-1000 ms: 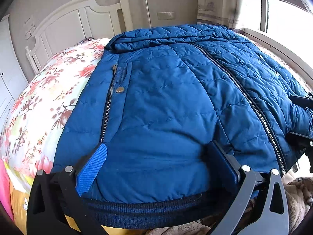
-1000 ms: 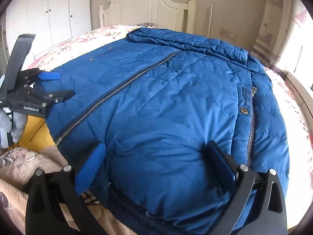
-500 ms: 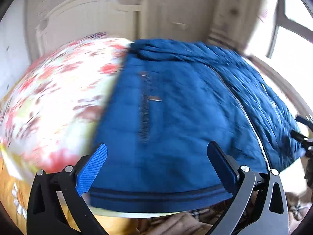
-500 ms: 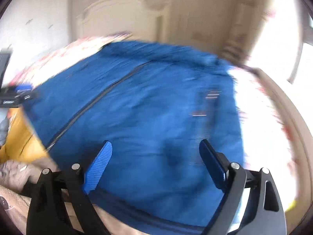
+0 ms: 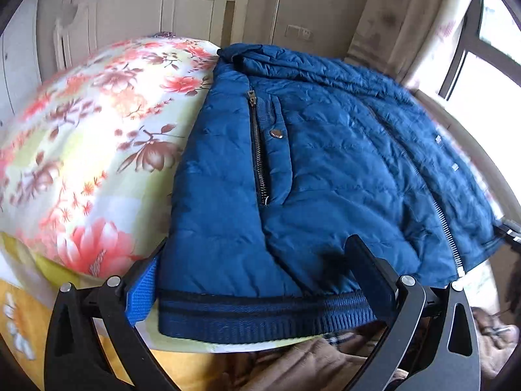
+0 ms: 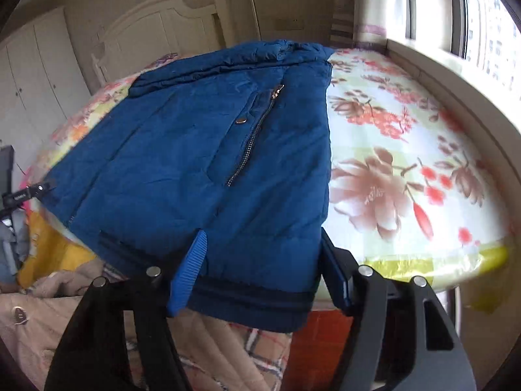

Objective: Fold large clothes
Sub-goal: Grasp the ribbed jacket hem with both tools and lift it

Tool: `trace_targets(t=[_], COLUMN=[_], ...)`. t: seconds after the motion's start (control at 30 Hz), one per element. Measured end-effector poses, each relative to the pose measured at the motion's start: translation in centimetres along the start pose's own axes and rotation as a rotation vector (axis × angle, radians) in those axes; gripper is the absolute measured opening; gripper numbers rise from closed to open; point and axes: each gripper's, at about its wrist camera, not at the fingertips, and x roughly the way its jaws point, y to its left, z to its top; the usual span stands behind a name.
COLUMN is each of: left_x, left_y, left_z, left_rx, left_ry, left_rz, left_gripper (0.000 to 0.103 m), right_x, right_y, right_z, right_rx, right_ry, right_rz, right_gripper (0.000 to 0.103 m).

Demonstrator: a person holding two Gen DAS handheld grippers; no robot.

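**Blue jacket on the flowery bed**

I see the puffy blue jacket [image 5: 325, 169] lying flat on the bed [image 5: 97, 150]. My left gripper [image 5: 257, 277] stands wide apart around its ribbed bottom corner, not pinching it. My left view shows the long front zipper [image 5: 446, 228]. My right view shows a sunny window [image 6: 482, 26] instead. My right gripper [image 6: 260, 273] is closing, with the other hem corner between its fingers, not squeezed yet.

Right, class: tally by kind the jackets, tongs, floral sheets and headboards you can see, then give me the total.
Blue jacket: 1
Tongs: 2, left tongs and right tongs, whose jaws are closing with the jacket hem between them
Floral sheet: 1
Headboard: 1
Total: 5
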Motion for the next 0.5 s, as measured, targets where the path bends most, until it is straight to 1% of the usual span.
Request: trace_targets(t=[0.07, 0.1, 0.23, 0.3, 0.37, 0.4, 0.43, 0.47, 0.5], left_x=[0.5, 0.5, 0.8, 0.6, 0.4, 0.0, -0.2, -0.4, -0.6], left_y=[0.4, 0.6, 0.4, 0.1, -0.1, -0.1, 0.2, 0.6, 0.8], left_z=[0.0, 0.0, 0.1, -0.2, -0.2, -0.1, -0.1, -0.1, -0.1], left_rx=[-0.017, -0.018, 0.006, 0.012, 0.028, 0.023, -0.004, -0.037, -0.053], left_ry=[0.004, -0.008, 0.006, 0.009, 0.010, 0.012, 0.019, 0.019, 0.005], left_rz=[-0.010, -0.013, 0.007, -0.006, -0.010, -0.055, -0.110, -0.160, -0.184], left_gripper=[0.098, 0.098, 0.098, 0.097, 0.079, 0.058, 0.044, 0.040, 0.035], right_x=[0.5, 0.6, 0.1, 0.1, 0.1, 0.1, -0.2, -0.4, -0.6], right_y=[0.1, -0.1, -0.3, -0.3, 0.3, 0.5, 0.4, 0.2, 0.0], right_z=[0.3, 0.3, 0.0, -0.1, -0.2, -0.2, -0.2, -0.1, 0.0], right_rx=[0.004, 0.008, -0.016, -0.016, -0.035, -0.034, -0.027, -0.014, 0.000], right_ry=[-0.003, -0.008, 0.001, -0.003, -0.010, -0.013, -0.017, -0.024, -0.031], right_rz=[0.002, 0.008, 0.014, 0.015, 0.011, 0.034, 0.053, 0.076, 0.096], right_gripper=[0.065, 0.065, 0.065, 0.065, 0.051, 0.039, 0.029, 0.026, 0.020])
